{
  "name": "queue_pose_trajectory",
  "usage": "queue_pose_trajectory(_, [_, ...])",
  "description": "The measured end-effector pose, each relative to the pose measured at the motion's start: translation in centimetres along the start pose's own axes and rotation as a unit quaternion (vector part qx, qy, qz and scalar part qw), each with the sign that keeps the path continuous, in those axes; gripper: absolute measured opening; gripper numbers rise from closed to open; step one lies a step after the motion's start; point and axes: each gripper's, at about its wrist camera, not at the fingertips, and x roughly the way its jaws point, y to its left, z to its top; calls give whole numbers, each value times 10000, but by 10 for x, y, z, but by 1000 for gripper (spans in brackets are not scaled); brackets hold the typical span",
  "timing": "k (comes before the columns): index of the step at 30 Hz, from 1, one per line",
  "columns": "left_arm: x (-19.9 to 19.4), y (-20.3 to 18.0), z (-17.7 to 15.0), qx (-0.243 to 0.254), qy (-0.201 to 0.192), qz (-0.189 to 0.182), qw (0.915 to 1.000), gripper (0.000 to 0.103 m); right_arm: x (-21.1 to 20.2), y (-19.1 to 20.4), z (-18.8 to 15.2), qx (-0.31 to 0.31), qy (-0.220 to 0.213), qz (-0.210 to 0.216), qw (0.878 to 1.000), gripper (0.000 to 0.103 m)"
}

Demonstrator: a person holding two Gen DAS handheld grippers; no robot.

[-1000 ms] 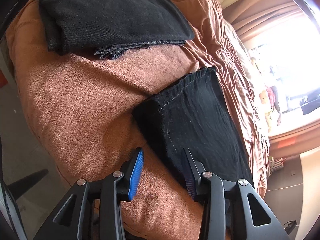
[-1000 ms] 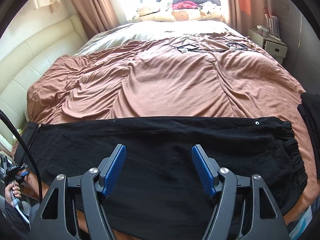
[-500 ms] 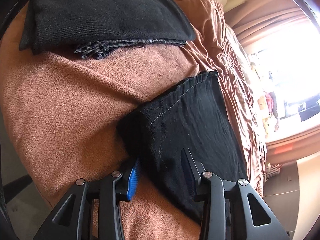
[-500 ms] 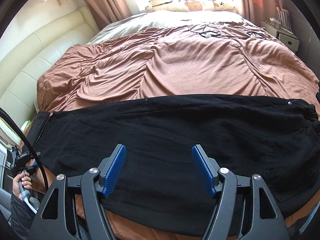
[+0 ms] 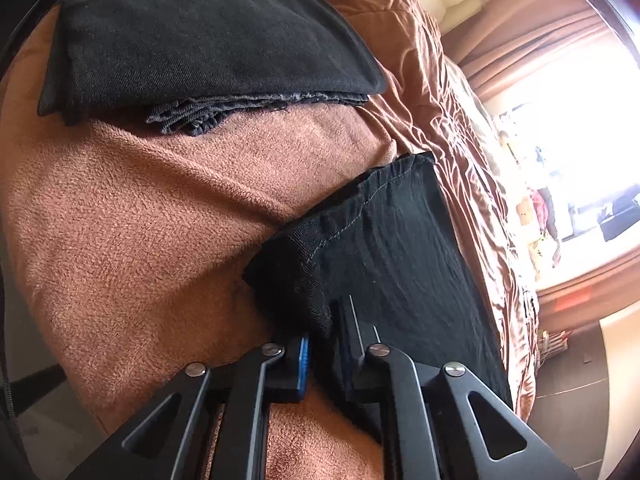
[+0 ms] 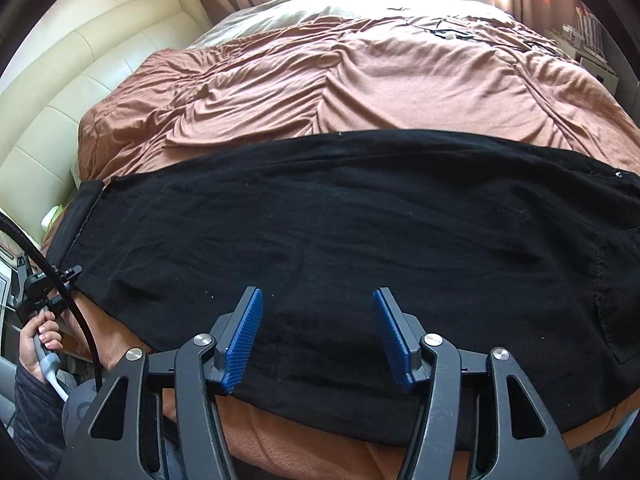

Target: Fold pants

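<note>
Item 1, black pants [image 6: 360, 232], flat across the brown blanket [image 5: 140, 220] — left gripper [image 5: 320, 340] pinched on the hem corner, right gripper [image 6: 318, 336] spread wide over mid-leg, holding nothing; best handling: keep both hem layers clamped, lift evenly toward the waistband.

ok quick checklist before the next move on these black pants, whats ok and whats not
1. Left gripper shut on the hem corner of the pants: ok.
2. Both hem layers caught: cannot tell.
3. Right gripper gripping the near edge: not ok, open above the cloth.
4. Pants spread flat across the blanket: ok.
5. Folded black garment apart from the pants: ok.
</note>
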Motion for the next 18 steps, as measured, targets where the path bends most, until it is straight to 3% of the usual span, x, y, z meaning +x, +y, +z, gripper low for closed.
queue_pose_trajectory(6, [-16,-23,3,452,-216,-33,9987,6,21,-1,8,18,229,320,9992,14])
queue_pose_trajectory(9, [-26,-37,9,550,-286,-166,9979,6,31,-6,10,77,326,316,9989,7])
queue_pose_trajectory(18, [-51,-91,26,589,-527,-830,9934,6,52,-10,5,37,856,748,9935,4])
